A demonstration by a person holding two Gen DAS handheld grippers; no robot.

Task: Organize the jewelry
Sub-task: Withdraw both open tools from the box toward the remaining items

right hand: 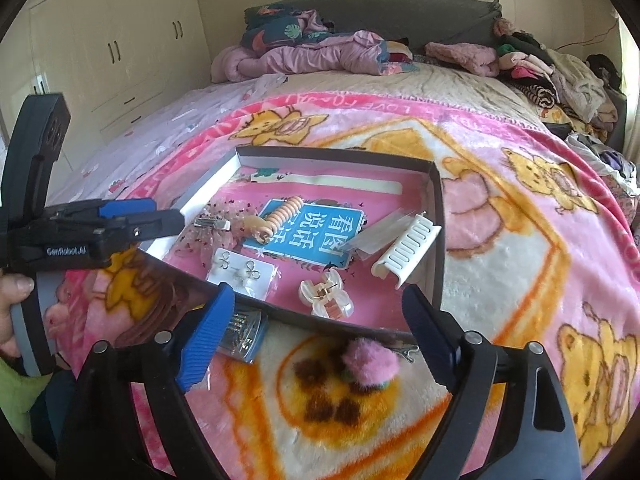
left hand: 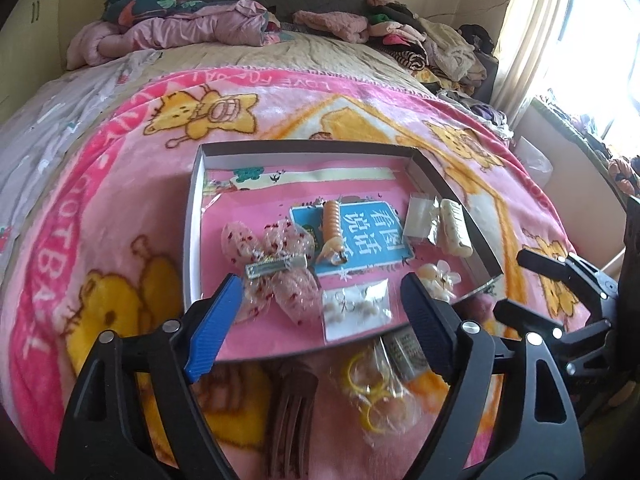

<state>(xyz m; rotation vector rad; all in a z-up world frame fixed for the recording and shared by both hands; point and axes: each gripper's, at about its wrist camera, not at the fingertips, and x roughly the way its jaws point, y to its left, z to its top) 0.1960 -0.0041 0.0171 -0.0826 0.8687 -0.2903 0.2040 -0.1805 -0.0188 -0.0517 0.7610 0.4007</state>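
Note:
A shallow cardboard box lies on the bed. It holds a pink bow clip, an orange spiral tie, an earring card, a pearly claw clip and a white comb clip. My left gripper is open and empty over the box's near edge. My right gripper is open and empty at the near wall. A pink pompom clip, a bag of yellow rings, a brown claw clip and a packaged metal comb lie outside.
The box sits on a pink cartoon blanket. Piles of clothes and bedding lie at the headboard. A window and curtain are on the right; wardrobes on the left.

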